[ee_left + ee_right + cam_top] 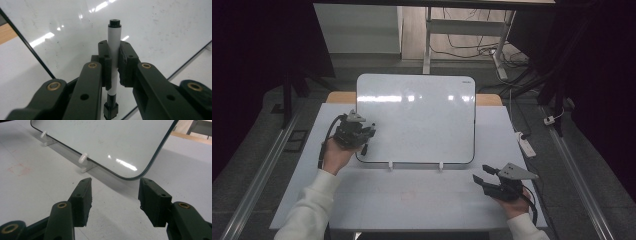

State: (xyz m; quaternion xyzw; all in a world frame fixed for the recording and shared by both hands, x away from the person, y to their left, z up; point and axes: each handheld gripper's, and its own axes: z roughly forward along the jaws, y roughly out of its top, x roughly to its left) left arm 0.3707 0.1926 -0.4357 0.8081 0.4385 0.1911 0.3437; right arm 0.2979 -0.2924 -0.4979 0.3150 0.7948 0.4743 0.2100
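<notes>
My left gripper (pixel 113 65) is clamped on a white marker (pixel 114 47) with black ends, held at the lower left corner of the whiteboard (pixel 422 115) — mid-left in the high view. My right gripper (pixel 115 200) hangs at lower right, its 2 jaws spread wide over the white table (pixel 412 200), gripping nothing.

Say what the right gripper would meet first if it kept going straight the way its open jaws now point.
Probably the whiteboard: the right gripper, jaws open and empty, aims at its lower rounded corner, with bare table between. Depth is unclear; a low path might graze the table first.
</notes>
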